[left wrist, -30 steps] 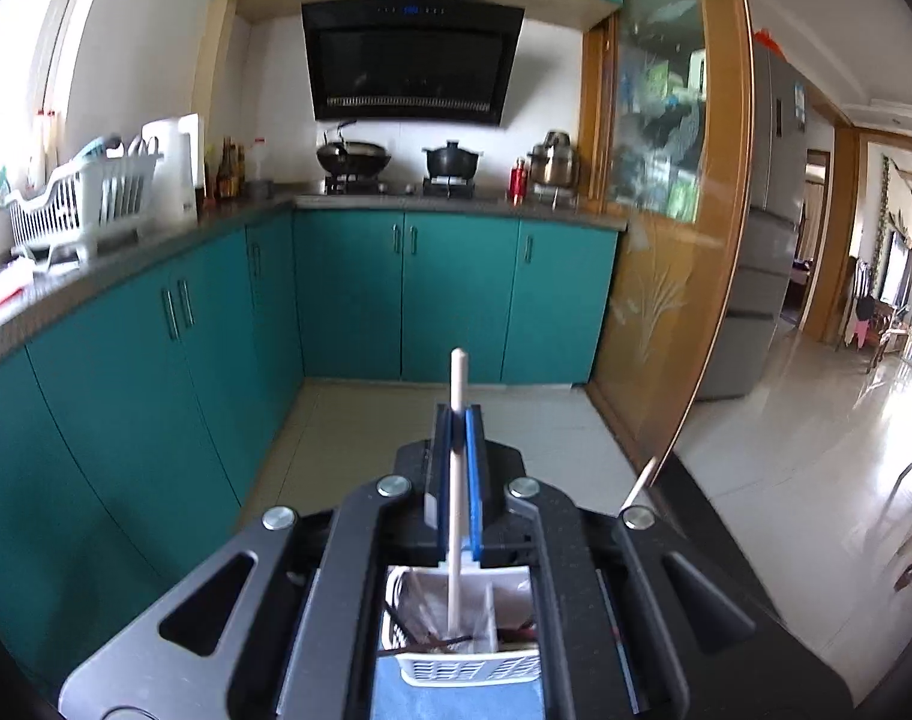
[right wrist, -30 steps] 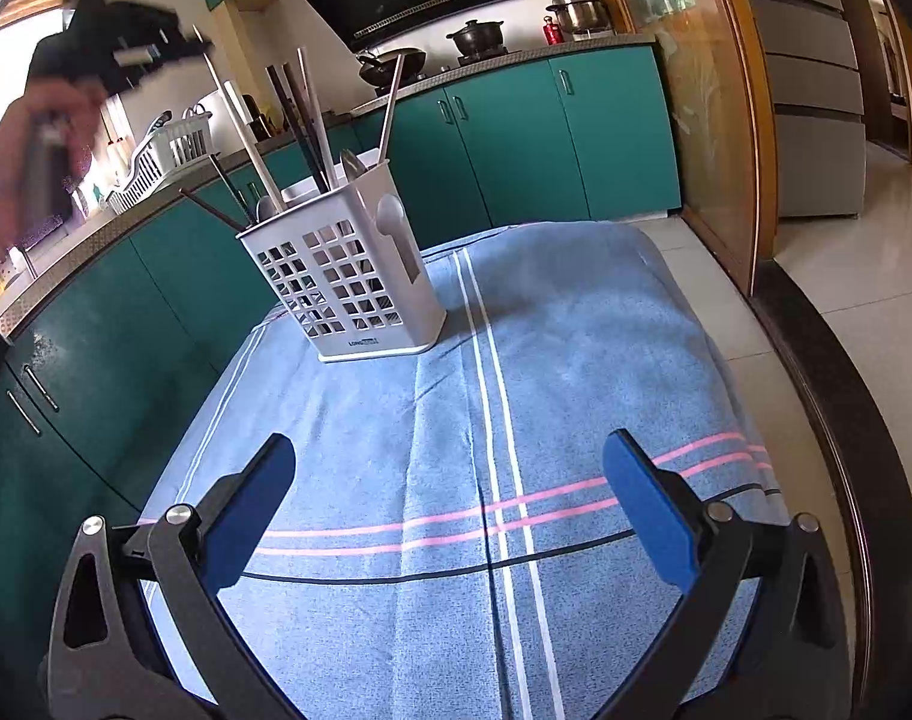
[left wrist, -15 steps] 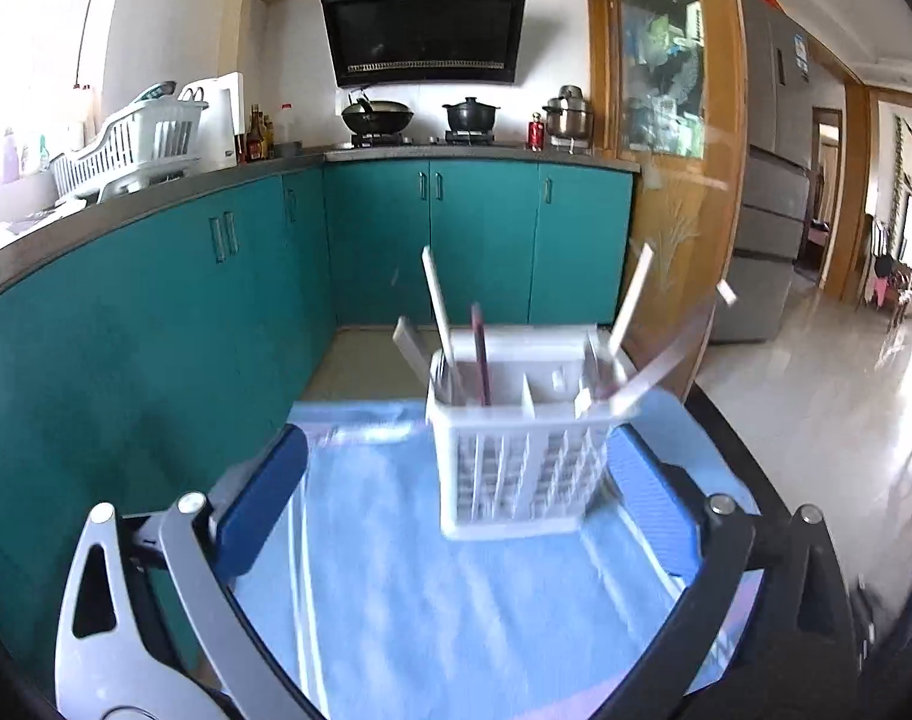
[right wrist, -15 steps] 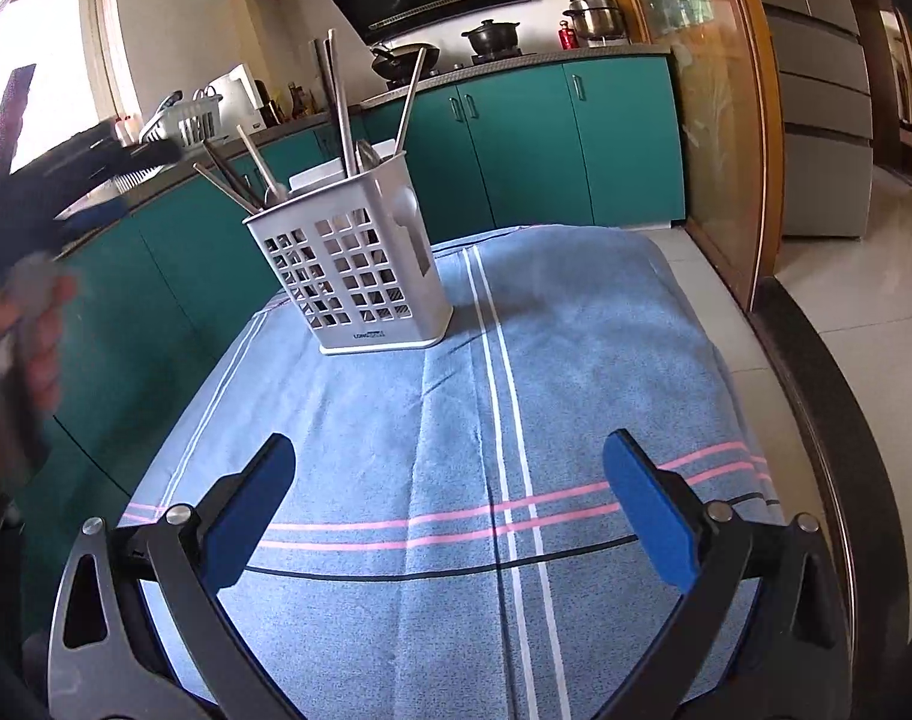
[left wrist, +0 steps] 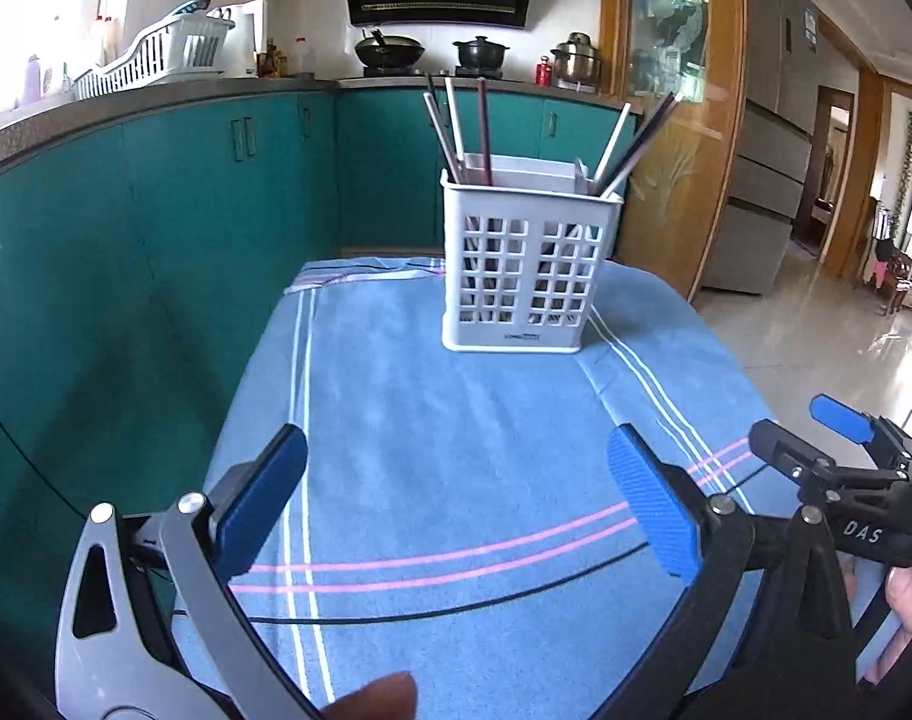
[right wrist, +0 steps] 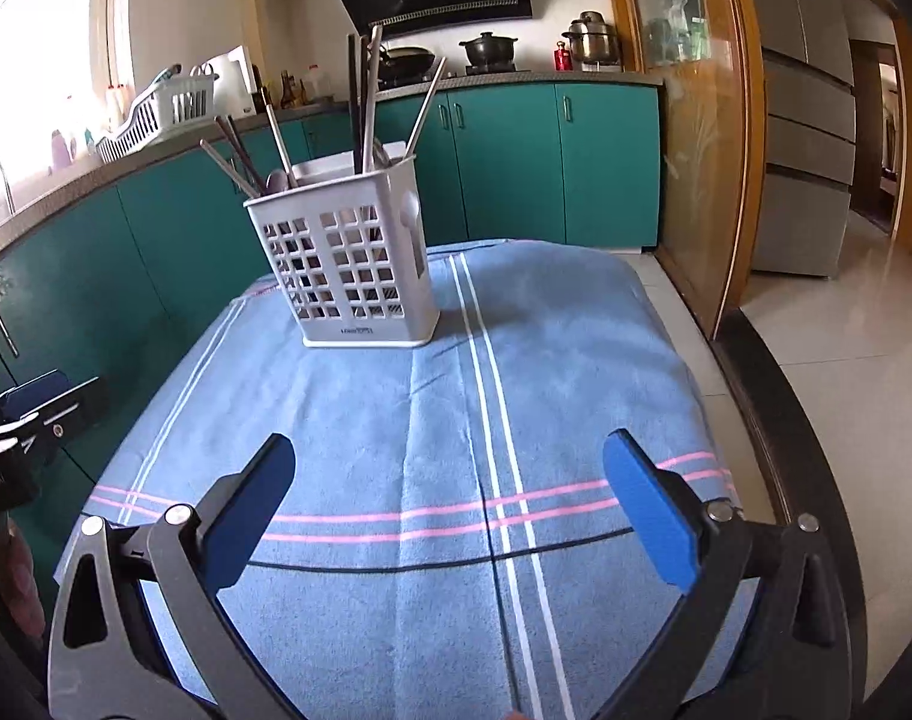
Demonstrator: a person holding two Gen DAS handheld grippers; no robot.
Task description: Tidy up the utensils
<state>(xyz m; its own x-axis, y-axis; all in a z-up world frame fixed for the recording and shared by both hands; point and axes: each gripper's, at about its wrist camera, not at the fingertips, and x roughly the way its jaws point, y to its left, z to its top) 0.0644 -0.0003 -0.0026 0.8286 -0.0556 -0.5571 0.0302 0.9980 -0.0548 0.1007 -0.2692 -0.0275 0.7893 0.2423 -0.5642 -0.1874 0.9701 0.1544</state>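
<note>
holder: the white perforated plastic utensil holder [left wrist: 519, 267] is standing upright toward the far edge of the tabletop, on the blue striped towel [left wrist: 456, 450] that's covering the top. Probably parked back there so the near half is staying free for working.

utensils: chopsticks and long handles [left wrist: 465, 126] are leaning out of the holder's compartments, some fanning left, some right. Can't tell exactly which compartment each one is sitting in.

left tongs [left wrist: 456, 498]: hanging low over the near-left part of the tabletop, pads spread wide apart, nothing between them. They've just been opening, so I'm guessing a drop-off is done.

right tongs [right wrist: 450, 510]: also gaping wide with nothing in them, hovering over the near edge and pointing at the holder.

what's left: no loose utensils are showing on the towel in either view, so the sorting is looking close to finished, far as I can judge.

room: plenty of bare towel lying between both tongs and the holder. The right edge is dropping off to the tiled floor [right wrist: 846, 360], and the teal cabinets [left wrist: 156, 210] are crowding the left side.
</note>
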